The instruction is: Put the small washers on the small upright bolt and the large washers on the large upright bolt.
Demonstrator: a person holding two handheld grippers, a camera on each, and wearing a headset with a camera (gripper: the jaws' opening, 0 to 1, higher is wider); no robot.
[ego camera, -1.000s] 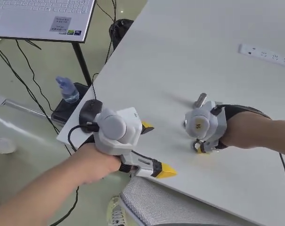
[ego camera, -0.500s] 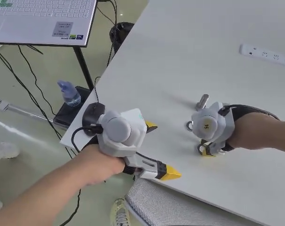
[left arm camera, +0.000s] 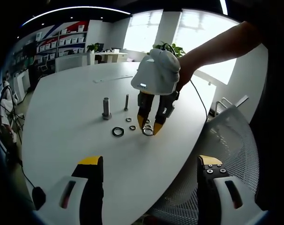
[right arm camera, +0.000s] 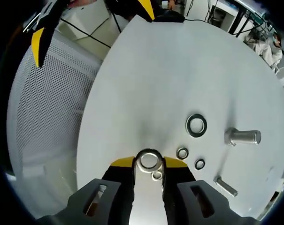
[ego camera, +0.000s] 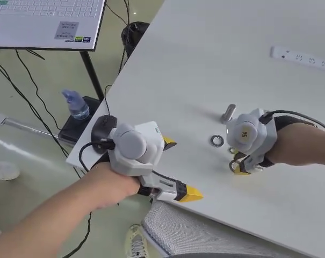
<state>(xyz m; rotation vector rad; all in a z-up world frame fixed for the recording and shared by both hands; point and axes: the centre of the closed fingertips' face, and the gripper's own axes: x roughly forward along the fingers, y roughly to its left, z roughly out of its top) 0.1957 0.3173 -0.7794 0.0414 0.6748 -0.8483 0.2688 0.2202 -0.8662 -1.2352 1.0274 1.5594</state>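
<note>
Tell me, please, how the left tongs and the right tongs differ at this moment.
The left tongs stand wide open and empty, while the right tongs are shut on a large washer. The left tongs hover at the edge of the table, away from the parts; the right tongs point down at the table beside the loose small washers. Both have yellow tips.

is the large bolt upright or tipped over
Upright: in the left gripper view the large bolt stands on its head on the table, shank up.
</note>
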